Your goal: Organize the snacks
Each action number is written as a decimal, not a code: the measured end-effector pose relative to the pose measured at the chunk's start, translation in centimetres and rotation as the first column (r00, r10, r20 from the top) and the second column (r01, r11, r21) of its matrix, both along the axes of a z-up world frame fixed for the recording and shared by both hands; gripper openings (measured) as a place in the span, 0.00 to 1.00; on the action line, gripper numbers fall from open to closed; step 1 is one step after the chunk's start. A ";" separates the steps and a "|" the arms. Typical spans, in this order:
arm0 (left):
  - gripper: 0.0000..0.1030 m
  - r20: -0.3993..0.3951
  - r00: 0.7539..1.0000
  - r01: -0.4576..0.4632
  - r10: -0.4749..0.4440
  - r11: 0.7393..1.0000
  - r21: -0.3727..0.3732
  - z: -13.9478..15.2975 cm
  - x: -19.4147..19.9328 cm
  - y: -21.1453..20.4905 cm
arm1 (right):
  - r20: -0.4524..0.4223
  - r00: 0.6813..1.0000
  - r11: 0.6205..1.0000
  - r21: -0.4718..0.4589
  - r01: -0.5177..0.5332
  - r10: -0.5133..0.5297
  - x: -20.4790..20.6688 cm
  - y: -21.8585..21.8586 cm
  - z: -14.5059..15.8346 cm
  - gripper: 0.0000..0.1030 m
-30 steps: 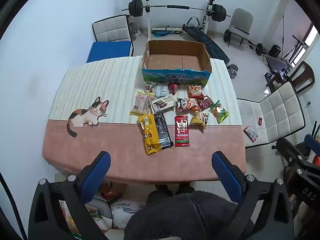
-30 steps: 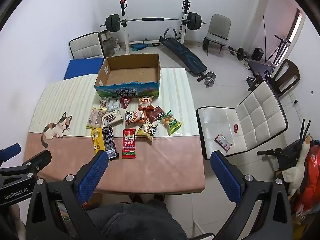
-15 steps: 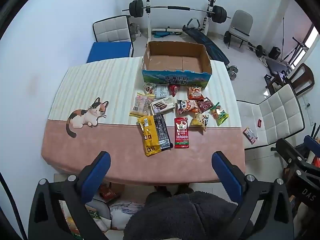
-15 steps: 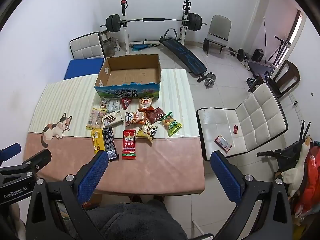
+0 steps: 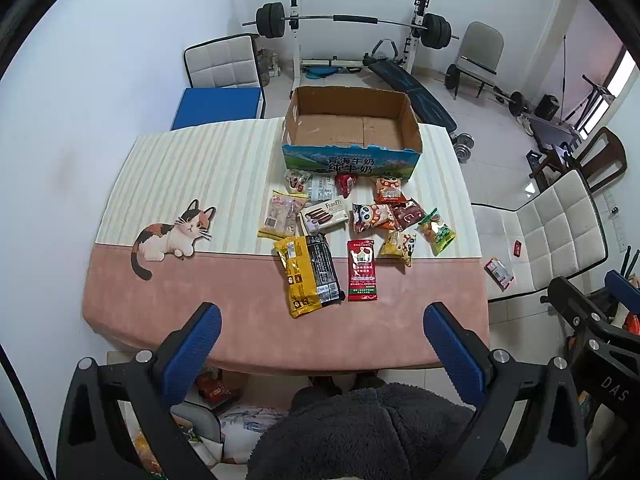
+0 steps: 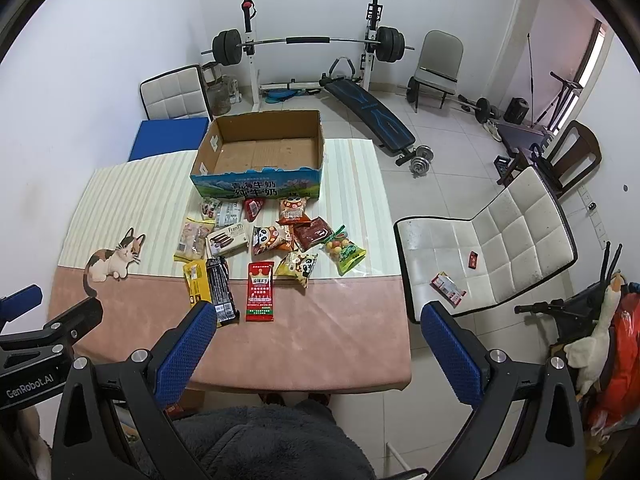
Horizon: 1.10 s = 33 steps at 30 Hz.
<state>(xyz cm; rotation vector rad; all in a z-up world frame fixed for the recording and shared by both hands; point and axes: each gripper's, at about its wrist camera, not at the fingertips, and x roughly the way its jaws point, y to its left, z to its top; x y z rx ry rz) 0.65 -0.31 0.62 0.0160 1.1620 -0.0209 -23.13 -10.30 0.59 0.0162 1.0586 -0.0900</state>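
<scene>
The snacks (image 5: 344, 224) lie in a loose cluster at mid-table, just in front of the box (image 5: 352, 130), which stands empty at the far edge. They are small sealed foil and plastic pouches, judged light, soft and crinkly, likely slick to pinch and easy to crush if squeezed hard; a flat seam or a pouch's short edge looks the safest place to take hold. Nearest lie a yellow bag (image 5: 298, 276) and a black bag (image 5: 323, 270), side by side and touching, with a long red packet (image 5: 362, 271) just to their right; these are flat and will need a finger slid under an edge. Farther back a white carton (image 5: 325, 215) looks stiffer, and a green bag (image 5: 436, 232) of round sweets sits at the right end, puffy. The box is plain corrugated cardboard inside with a blue printed front, open-topped. The table (image 5: 200, 312) wears a cloth, pink and suede-like near, cream-striped far, with a cat picture at left. The left gripper (image 5: 322, 344) and right gripper (image 6: 316, 340) both hover above the near edge, jaws spread wide, holding nothing.
</scene>
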 end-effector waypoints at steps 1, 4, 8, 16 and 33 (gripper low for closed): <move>1.00 0.001 1.000 0.000 0.000 1.000 0.000 0.0 0.0 0.0 | 0.000 1.000 1.000 -0.001 -0.001 0.001 0.0 0.0 0.0 1.00; 1.00 0.000 1.000 -0.001 0.001 1.000 0.000 0.0 0.1 0.0 | -0.001 1.000 1.000 0.001 -0.001 0.001 0.1 0.4 0.0 1.00; 1.00 -0.001 1.000 -0.002 0.002 1.000 -0.001 0.0 0.1 0.0 | 0.000 1.000 1.000 0.001 -0.001 0.001 0.1 0.4 0.0 1.00; 1.00 -0.001 1.000 -0.002 0.002 1.000 -0.005 0.1 0.1 0.0 | -0.001 1.000 1.000 0.003 -0.004 0.004 0.5 0.5 0.2 1.00; 1.00 0.008 1.000 -0.003 0.004 1.000 -0.010 0.5 0.4 -0.2 | 0.004 1.000 1.000 0.005 -0.005 0.004 1.5 1.2 0.3 1.00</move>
